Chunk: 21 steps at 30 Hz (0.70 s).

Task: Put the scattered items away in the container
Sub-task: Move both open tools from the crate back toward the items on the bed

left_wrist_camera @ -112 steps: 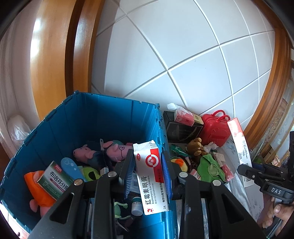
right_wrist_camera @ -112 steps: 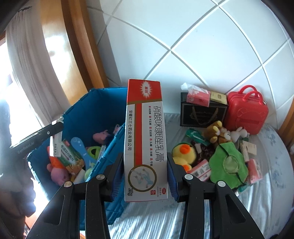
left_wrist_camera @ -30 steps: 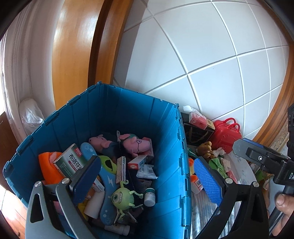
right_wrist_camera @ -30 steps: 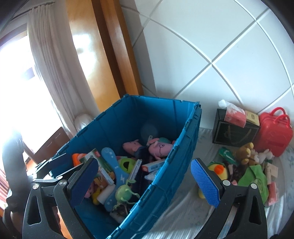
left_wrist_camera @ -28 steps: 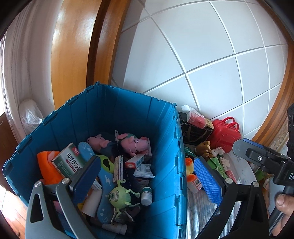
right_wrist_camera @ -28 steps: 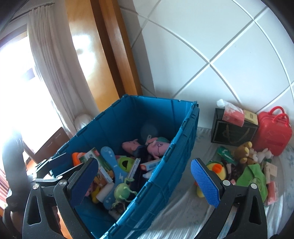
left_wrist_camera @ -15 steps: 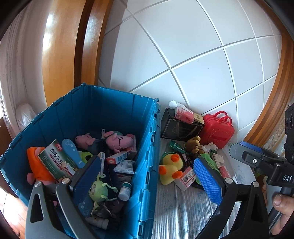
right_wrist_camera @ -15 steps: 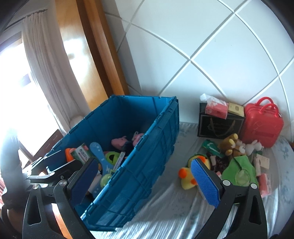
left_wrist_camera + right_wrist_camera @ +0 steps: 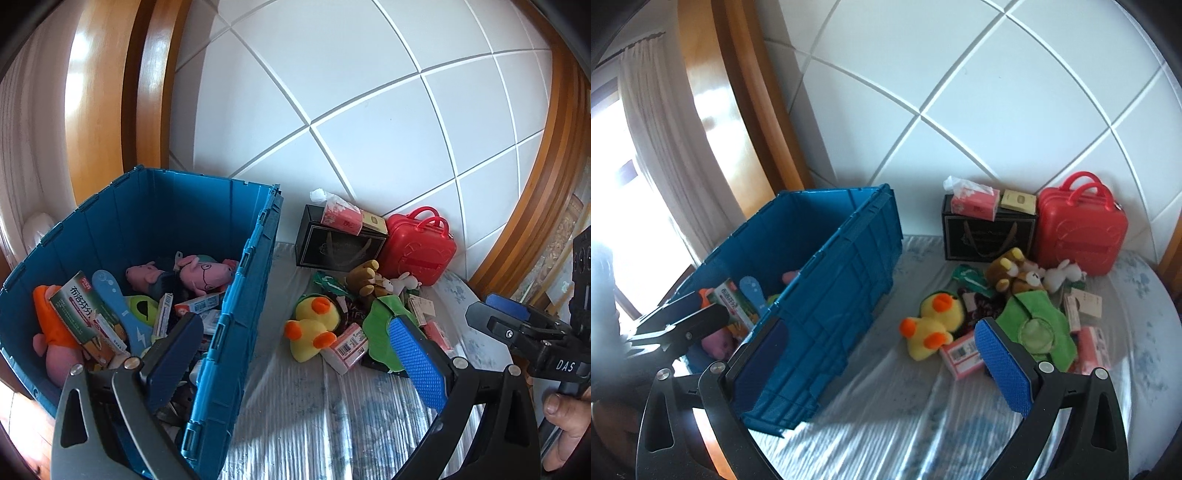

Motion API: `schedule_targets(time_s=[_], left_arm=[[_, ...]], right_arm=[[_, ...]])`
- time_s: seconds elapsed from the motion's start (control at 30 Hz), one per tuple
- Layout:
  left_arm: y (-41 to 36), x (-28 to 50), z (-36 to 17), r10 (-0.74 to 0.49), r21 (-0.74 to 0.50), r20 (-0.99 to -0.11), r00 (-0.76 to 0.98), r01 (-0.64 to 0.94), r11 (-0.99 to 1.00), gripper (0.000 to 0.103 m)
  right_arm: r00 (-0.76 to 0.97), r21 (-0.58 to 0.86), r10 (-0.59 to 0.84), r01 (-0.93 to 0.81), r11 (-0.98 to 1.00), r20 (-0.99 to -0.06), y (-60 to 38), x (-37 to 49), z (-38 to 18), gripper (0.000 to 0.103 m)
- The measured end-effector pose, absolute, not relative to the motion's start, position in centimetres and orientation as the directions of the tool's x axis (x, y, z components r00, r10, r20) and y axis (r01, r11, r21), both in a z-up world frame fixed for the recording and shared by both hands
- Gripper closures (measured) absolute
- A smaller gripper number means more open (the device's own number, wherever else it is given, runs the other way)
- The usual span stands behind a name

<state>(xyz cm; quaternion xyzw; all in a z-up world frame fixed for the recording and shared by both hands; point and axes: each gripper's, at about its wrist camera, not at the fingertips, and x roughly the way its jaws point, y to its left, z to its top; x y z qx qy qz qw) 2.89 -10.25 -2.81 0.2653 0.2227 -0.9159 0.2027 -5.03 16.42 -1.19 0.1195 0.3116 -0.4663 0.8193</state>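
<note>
left gripper (image 9: 295,363): jaws spread wide, nothing between the blue pads, not touching anything. In its own view one finger hangs over the crate's near end, the other over the loose pile.
right gripper (image 9: 882,363): same deal, wide open and empty. One finger sits in front of the crate's outer wall, the other over the pink boxes; can't tell how high it is above them.
blue crate (image 9: 236,295): stands at the left edge of the bed, back end close to the white panelled wall (image 9: 369,110). Already pretty full.
inside the crate: two pink pig plushies (image 9: 192,273) toward the far end, a green medicine box (image 9: 79,314) leaning on an orange plush (image 9: 48,317) at the left wall, a blue paddle-shaped thing (image 9: 118,306) next to it, plus small cartons in the middle.
bed cover (image 9: 886,424): pale striped sheet, bare patch right in front of both grippers.
loose pile: yellow duck plush (image 9: 934,325) lies nearest the crate, well apart from it. A pink barcode box (image 9: 962,354) touches the duck. Green cloth (image 9: 1034,325) just right of that, brown bear plush (image 9: 1012,275) behind it.
back edge by the wall: black gift bag (image 9: 988,236) with a pink tissue pack (image 9: 975,201) on top, red mini suitcase (image 9: 1078,232) right beside it.
hand (image 9: 565,421): a person's fingers on the other gripper's handle, lower right corner of the left view.
</note>
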Motion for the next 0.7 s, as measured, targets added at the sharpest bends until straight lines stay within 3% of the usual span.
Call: schedule_targets(time_s=[0.33, 0.7], left_arm=[[-5.5, -1.1, -4.4, -0.226, -0.250, -0.622, -0.750, 0.463, -0.850, 0.001], [-2.0, -7.4, -10.7, -0.170, -0.200, -0.708, -0.685, 0.426, -0.882, 0.001]], right_arm=[[0.299, -0.063, -0.697, 0.894, 0.443, -0.652, 15.9, -14.0, -2.7, 0.001], [0.211, -0.021, -0.677, 0.948, 0.317, -0.705, 14.9, -23.6, -5.8, 0.001]])
